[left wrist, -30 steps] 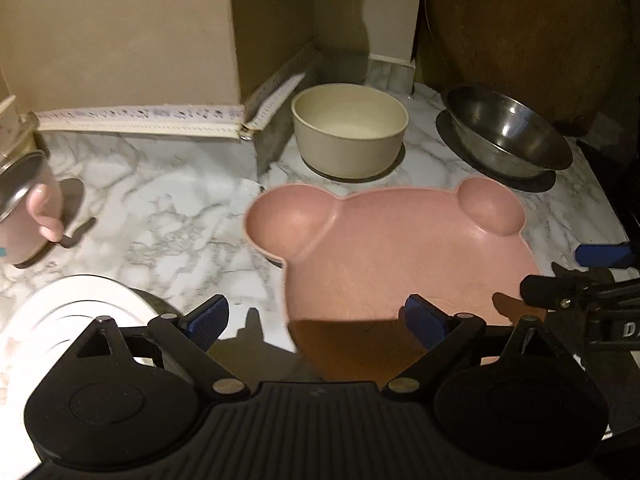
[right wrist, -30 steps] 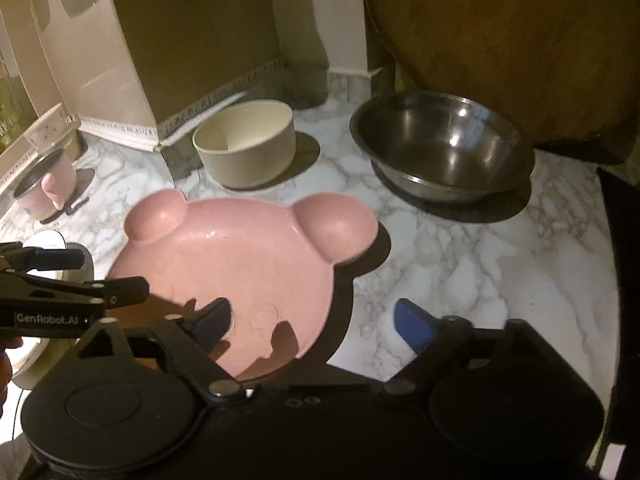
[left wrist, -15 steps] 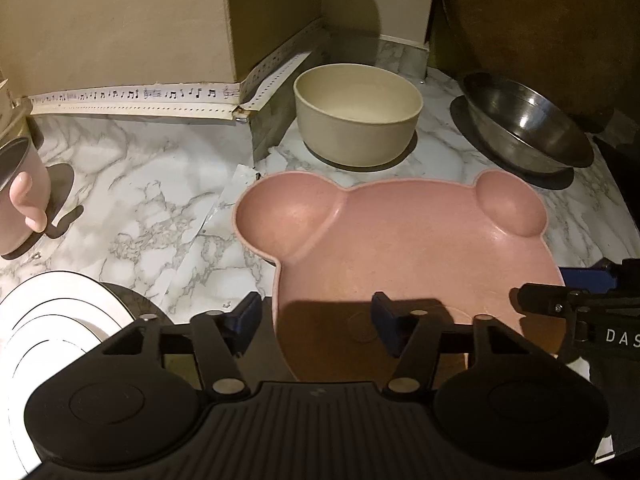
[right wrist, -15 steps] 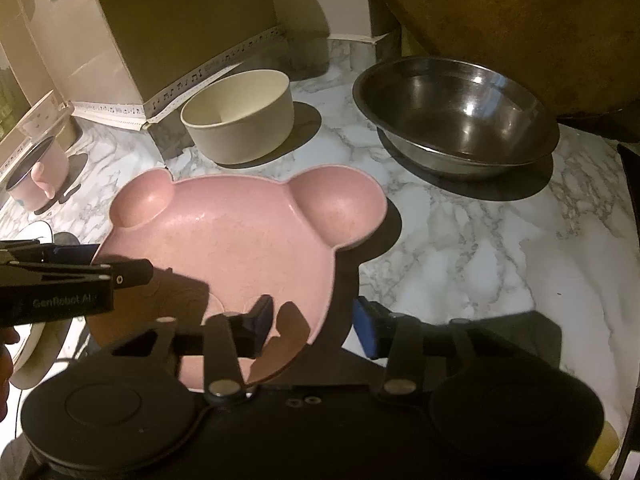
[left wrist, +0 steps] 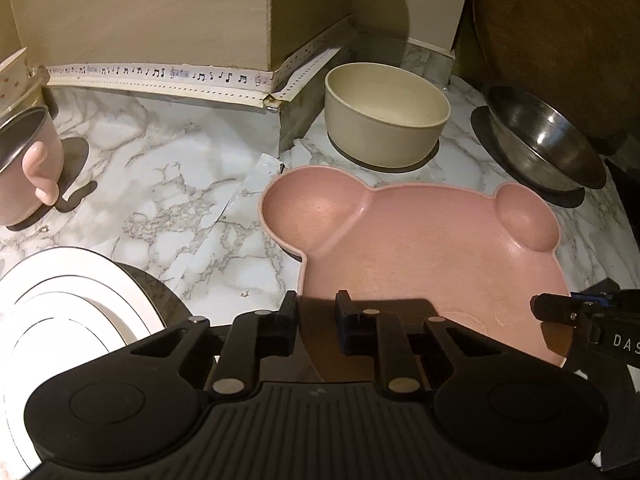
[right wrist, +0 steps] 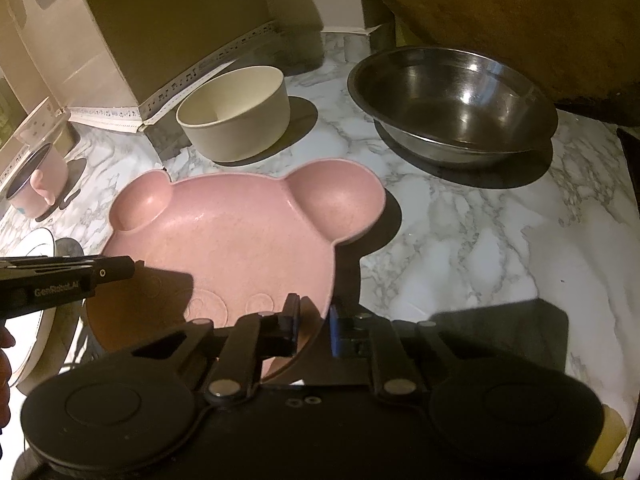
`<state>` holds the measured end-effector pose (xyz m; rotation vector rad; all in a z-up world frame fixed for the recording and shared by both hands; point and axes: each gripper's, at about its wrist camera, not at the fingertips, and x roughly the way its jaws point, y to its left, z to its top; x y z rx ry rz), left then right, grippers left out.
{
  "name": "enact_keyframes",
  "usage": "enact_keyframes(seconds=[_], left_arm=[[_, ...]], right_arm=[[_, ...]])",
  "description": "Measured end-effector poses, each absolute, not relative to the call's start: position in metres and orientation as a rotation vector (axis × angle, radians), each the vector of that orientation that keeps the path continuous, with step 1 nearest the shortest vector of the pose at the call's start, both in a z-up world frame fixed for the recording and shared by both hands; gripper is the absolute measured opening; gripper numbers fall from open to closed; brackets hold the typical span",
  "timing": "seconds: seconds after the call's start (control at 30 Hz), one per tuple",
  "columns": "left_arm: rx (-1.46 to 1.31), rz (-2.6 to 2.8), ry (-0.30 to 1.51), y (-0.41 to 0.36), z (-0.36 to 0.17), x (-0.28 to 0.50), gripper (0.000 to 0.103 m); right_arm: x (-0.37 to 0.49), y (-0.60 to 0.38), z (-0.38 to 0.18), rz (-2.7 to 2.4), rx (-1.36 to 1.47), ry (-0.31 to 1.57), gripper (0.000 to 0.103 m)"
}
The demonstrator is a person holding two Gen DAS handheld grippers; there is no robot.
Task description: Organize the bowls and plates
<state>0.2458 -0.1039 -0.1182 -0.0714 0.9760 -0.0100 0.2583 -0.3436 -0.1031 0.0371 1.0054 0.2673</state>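
Marble counter (left wrist: 168, 184) – both grippers clamp bear plate (left wrist: 420, 248)

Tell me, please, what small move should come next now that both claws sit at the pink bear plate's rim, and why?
Probably a short, level lift with both hands together. The left claw and right claw have just been closing and each now pinches the near rim of the pink bear-shaped plate, which appears still to lie on the marble counter.

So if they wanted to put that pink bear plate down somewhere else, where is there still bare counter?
Bare marble counter lies right of the pink bear-shaped plate, in front of the steel bowl. Another patch sits between the pink mug, the white round plate and the bear plate. The back is crowded: the cream bowl and steel bowl stand close together.
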Motion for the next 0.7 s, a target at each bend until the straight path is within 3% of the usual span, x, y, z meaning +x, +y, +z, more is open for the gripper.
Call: enact_keyframes(seconds=[0.7], left_arm=[[-0.105, 0.006, 0.904, -0.085, -0.081, 0.207, 0.017]], right_arm=[[0.229, -0.33, -0.064, 0.329, 0.031, 0.946, 0.014]])
